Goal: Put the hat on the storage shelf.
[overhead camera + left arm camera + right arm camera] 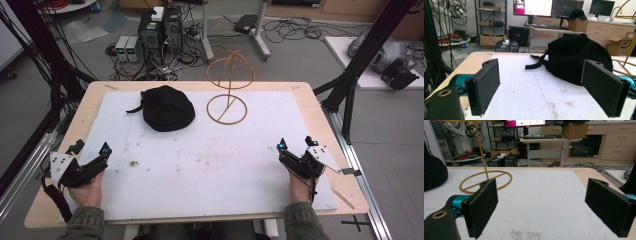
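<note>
A black cap (pixel 167 107) lies on the white mat (pixel 210 165) at the back left, a strap trailing to its left; in the left gripper view the black cap (pixel 576 58) sits ahead and to the right. Beside it stands a gold wire hat stand (pixel 229 85), whose ring base (pixel 486 181) lies ahead-left in the right gripper view. My left gripper (pixel 91 149) rests near the mat's front left, open and holding nothing; its jaws frame bare mat (pixel 541 92). My right gripper (pixel 296 145) rests at the front right, open and holding nothing.
The mat covers a wooden table (pixel 315 107). Black frame posts (pixel 365 55) stand right and left of the table. Computer boxes and cables (pixel 155 37) lie on the floor behind it. Stains (pixel 134 163) mark the mat's middle.
</note>
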